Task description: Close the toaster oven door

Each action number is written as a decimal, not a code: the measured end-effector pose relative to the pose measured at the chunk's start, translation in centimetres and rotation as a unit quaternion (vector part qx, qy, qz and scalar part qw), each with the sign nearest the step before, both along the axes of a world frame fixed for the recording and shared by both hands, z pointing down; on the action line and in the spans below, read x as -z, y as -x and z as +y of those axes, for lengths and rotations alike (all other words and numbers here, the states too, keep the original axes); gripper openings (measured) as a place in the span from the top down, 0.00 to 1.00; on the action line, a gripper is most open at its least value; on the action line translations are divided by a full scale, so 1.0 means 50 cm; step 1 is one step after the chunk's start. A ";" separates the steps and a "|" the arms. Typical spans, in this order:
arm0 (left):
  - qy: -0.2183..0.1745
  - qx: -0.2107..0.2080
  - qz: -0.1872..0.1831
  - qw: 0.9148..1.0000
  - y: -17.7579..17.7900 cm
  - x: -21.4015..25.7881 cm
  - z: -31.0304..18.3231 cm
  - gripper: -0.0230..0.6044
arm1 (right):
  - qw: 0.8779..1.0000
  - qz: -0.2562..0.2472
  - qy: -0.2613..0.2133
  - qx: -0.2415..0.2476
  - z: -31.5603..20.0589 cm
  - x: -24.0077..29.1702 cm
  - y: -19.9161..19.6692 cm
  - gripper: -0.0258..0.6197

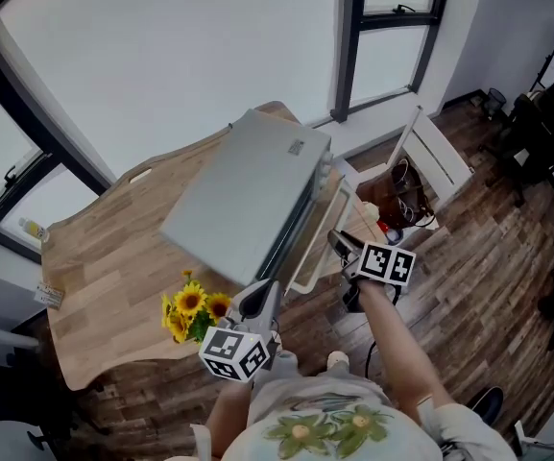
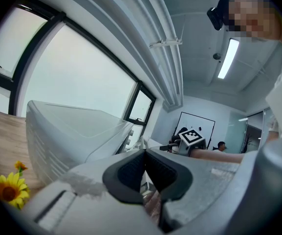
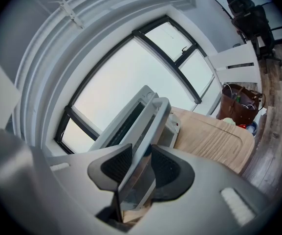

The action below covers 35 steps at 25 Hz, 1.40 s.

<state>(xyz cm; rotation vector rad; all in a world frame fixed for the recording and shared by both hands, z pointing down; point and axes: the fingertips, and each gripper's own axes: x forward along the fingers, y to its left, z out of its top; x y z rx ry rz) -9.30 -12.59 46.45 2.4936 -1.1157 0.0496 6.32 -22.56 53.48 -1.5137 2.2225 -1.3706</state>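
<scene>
- One big metal box carries everything. The toaster oven (image 1: pixel 248 185) sits on the wooden table (image 1: pixel 104 257), toward the window side, with its front turned my way. I judge it heavy enough to hold its place under a gentle push, though a hard shove might slide it on the smooth wood. It is pale silver with a flat, plain top.
- Its door (image 3: pixel 148 126) hangs open, swung out from the oven's front toward me. I expect it to be stiff and fairly light. It should turn only about its hinge, so it needs leading round an arc, not forcing straight in. The pane is the fragile part, so I must not slam it. It looks like a light frame with rounded corners round a darker pane.
- The handle (image 3: pixel 161 104) is a rounded bar along the door's free edge, and I judge it the best place to take hold. It is farthest from the hinge and solid, but smooth and probably slippery.
- My right claw (image 3: pixel 140 153) is clamped on that free edge of the door, with a dark ribbed pad against each face.
- My left claw (image 2: pixel 144 168) is pressed together on nothing. It sits low near the sunflowers (image 1: pixel 195 305), clear of the oven.
</scene>
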 end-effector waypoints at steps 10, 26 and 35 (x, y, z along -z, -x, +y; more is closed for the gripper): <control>0.000 0.006 -0.001 1.000 0.007 0.001 0.004 0.96 | 1.000 0.002 0.007 -0.003 -0.010 0.009 0.011 0.77; -0.005 0.008 -0.010 1.000 0.020 0.000 0.009 0.96 | 1.000 0.010 0.010 -0.003 -0.028 0.023 0.033 0.76; -0.005 0.008 -0.010 1.000 0.031 0.001 0.012 0.96 | 1.000 0.010 0.007 -0.002 -0.037 0.031 0.049 0.76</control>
